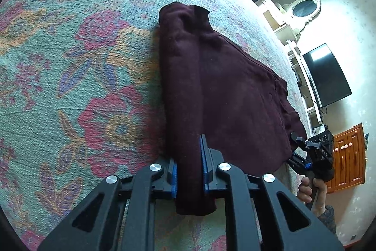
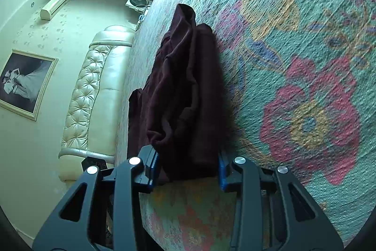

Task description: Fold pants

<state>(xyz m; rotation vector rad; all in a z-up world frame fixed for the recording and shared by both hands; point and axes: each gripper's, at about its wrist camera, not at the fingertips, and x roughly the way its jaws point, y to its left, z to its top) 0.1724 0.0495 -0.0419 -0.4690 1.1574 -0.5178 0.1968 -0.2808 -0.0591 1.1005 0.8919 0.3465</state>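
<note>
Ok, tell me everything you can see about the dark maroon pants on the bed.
The pants are dark maroon, of soft, slightly fuzzy cloth, lying partly folded and rumpled on the floral bedspread, one long side doubled into a thick roll. The left gripper is clamped on that roll's near end; the right gripper is clamped on another bunched edge.

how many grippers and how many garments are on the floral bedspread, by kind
dark maroon fabric pants: 1
black two-finger grippers with blue pads: 2, left gripper and right gripper, each clamped on the pants
total: 3
</note>
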